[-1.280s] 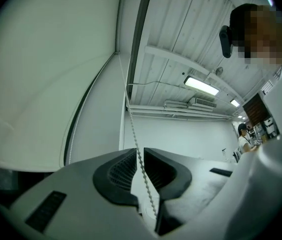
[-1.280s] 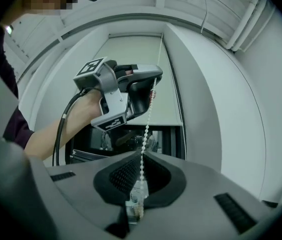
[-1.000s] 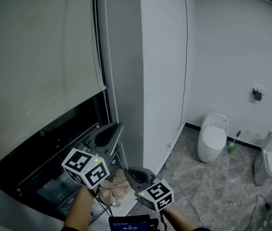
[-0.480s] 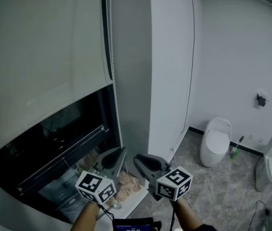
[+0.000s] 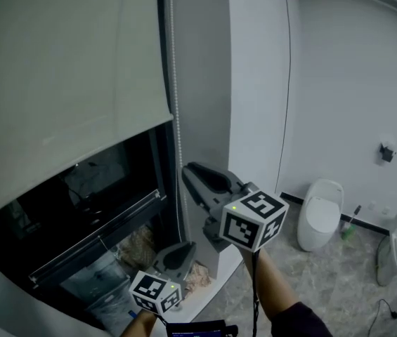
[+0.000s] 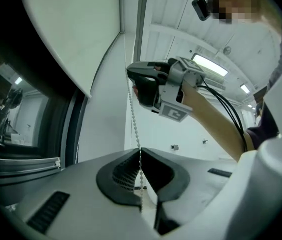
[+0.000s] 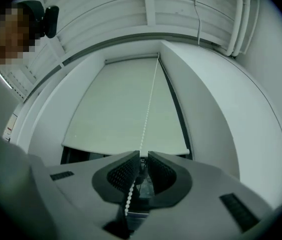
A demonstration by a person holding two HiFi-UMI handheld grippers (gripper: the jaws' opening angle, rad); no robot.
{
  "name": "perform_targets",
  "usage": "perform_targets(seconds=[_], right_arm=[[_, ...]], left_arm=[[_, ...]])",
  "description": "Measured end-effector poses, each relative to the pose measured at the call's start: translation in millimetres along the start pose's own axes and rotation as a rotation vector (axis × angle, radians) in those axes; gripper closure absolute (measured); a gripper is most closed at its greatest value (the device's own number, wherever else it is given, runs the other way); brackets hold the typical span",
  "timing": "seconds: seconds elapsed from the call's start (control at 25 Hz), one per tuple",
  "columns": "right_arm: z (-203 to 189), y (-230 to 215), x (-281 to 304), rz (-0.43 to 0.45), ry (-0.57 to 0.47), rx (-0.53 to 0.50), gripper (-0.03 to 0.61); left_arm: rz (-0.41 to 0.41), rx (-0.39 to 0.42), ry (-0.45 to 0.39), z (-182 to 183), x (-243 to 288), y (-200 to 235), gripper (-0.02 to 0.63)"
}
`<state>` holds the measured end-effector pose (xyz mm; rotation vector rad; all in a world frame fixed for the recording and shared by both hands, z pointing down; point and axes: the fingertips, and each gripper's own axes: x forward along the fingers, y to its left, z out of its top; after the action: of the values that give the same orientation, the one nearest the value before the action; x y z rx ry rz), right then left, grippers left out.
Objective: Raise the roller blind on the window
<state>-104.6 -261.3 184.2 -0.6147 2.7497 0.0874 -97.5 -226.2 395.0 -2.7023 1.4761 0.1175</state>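
At the left, the pale grey fabric roller blind (image 5: 64,83) was seen part-raised. Its lower edge hung across the dark window glass (image 5: 79,209), and the lower pane was left uncovered. Just right of the blind, the white beaded pull chain (image 5: 177,118) was hung straight down along the frame.

Low on that chain, the left tool (image 5: 178,250) was clamped. In the left gripper view its jaws were closed, with the beads pinched between the pads. Higher up and slightly to the right, the right tool (image 5: 188,170) was held at the same chain, its jaws having just been opening. In the right gripper view they stood a little apart, and the chain ran loose through the gap. No pad was pressed on it, as far as could be made out.

The step in hand was judged to be a hand-over-hand haul: the chain was held low by the left tool while a fresh, higher hold was lined up for the right. For the next move, the right tool's jaws would need to be closed squarely on the beads before the left grip is released, so that the chain is not let slip back. A straight downward pull, kept in line with the chain, would then be called for.
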Motion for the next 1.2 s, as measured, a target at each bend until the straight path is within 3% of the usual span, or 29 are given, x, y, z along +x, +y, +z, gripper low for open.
perform_targets(seconds=[0.2, 0.4, 0.64, 0.84, 1.04, 1.2], right_arm=[[19, 1, 16, 0.045, -0.035, 0.035, 0.545], [30, 6, 28, 0.121, -0.058, 0.139, 0.509], [44, -3, 32, 0.048, -0.12, 0.078, 0.514], [30, -3, 40, 0.043, -0.054, 0.044, 0.558], [35, -9, 23, -0.006, -0.098, -0.025, 0.561], [31, -9, 12, -0.037, -0.096, -0.087, 0.561]], left_arm=[[0.01, 0.007, 0.006, -3, -6, 7, 0.595], [0.004, -0.021, -0.004, -2, -5, 10, 0.595], [-0.007, 0.0, 0.037, -17, -6, 8, 0.595], [-0.021, -0.067, 0.071, -44, -12, 1, 0.595], [-0.054, -0.092, 0.043, -33, -20, 2, 0.594], [-0.047, -0.082, -0.02, -5, -24, 15, 0.593]])
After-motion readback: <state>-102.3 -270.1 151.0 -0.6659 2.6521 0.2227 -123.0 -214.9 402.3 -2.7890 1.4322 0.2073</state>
